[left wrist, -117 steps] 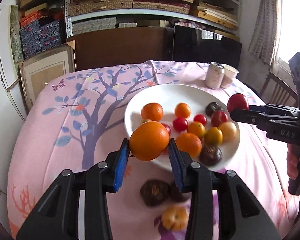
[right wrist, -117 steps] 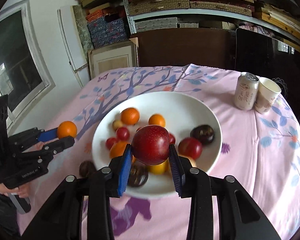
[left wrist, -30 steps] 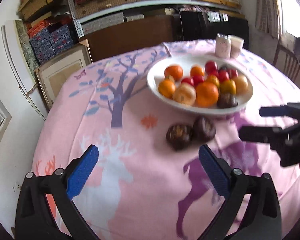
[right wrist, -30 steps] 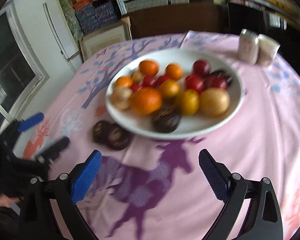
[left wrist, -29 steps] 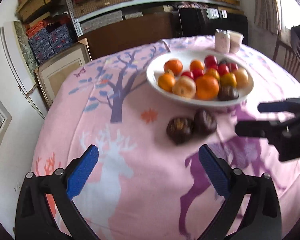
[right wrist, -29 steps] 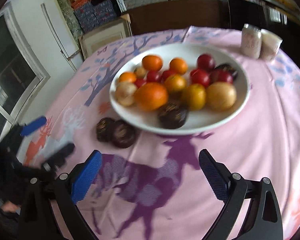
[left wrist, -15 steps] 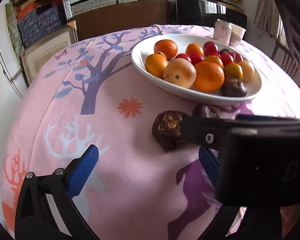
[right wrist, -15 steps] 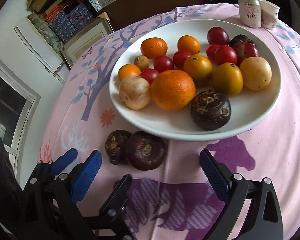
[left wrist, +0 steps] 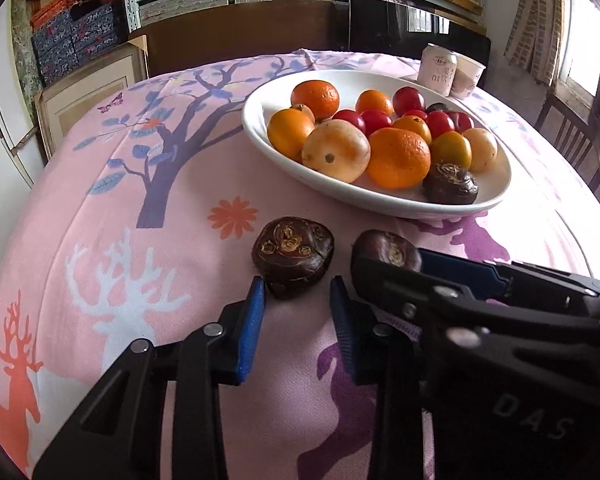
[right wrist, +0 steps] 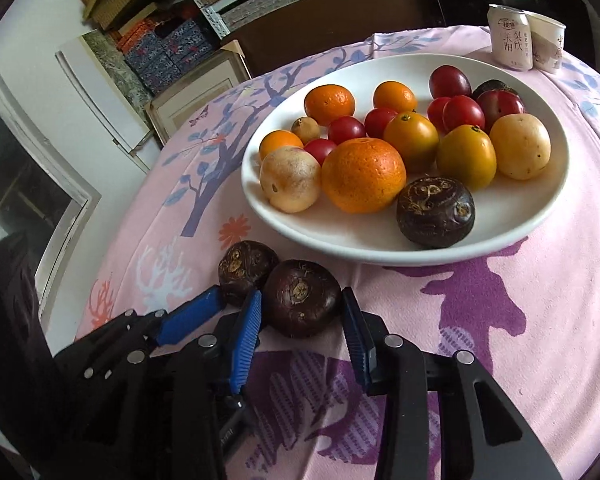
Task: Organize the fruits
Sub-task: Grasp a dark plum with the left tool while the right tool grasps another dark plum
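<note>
White plate [left wrist: 260, 128] already holds most fruit; left dark fruit [left wrist: 293, 251] lies on the bench before the spread left gripper [left wrist: 298, 300]. Right wrist view: right gripper [right wrist: 301, 312], spread, brackets right dark fruit [right wrist: 302, 298]. Two remain.

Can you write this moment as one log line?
left hand-held gripper: open, at dark brown water chestnut | right hand-held gripper: open, around purplish chestnut

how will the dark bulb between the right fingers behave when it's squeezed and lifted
The dark bulb looks hard, so it probably won't squash. Its rounded sides may let it slip or roll against the flat pads of the right gripper. It looks dense for its size.
</note>
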`<state>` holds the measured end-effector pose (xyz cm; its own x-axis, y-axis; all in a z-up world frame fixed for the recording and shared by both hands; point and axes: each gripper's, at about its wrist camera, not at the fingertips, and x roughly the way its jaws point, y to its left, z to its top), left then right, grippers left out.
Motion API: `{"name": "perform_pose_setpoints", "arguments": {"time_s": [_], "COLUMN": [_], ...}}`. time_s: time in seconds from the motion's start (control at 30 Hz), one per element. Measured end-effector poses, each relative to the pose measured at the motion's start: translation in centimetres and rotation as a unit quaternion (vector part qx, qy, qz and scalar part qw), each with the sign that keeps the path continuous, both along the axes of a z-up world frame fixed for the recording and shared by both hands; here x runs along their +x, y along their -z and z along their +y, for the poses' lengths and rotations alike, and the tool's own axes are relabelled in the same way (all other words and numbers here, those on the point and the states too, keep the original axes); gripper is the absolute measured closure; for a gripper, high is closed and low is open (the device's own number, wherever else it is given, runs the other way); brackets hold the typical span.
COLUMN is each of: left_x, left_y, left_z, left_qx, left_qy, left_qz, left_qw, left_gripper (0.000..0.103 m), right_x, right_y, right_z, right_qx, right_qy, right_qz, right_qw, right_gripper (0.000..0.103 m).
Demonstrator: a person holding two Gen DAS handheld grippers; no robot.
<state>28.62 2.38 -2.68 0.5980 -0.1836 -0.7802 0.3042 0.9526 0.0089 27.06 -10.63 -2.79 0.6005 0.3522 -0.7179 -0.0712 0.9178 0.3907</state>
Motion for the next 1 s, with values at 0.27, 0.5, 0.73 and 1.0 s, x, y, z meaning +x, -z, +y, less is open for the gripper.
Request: {"name": "perform_pose_setpoints", "arguments": {"time_s": [0.27, 0.5, 0.73, 1.0], "left_x": [-0.1, 0.0, 1.1, 2.8], "left_y": [0.0, 0.2, 0.8, 0.6], "left_z": [0.0, 0.2, -0.4, -0.8], "left_qx": [-0.002, -0.015, 0.0, -0.034], "left_qy": [0.002, 0.009, -0.001, -0.036], "left_qz": [-0.001, 0.006, 0.024, 0.029], "left_qw": [1.0, 0.9998, 0.9997, 0.9984], "left_gripper": [0.079, 0.073, 0.01, 0.004], "right_x": [-3.0, -6.5, -6.5, -7.4], "right_y": [-2.1, -3.6, -2.5, -2.1], "right_z": [-2.7, -6.9, -10.5, -11.7], "right_qx": [-0.02, -0.095, -0.096, -0.114], "right_qy": [-0.01, 0.017, 0.034, 0.049], "right_qz": [-0.041, -0.121, -0.1, -0.11], "right_qw": [0.999, 0.988, 0.99, 0.986], "right_gripper": [0.062, 0.062, 0.062, 0.062]}}
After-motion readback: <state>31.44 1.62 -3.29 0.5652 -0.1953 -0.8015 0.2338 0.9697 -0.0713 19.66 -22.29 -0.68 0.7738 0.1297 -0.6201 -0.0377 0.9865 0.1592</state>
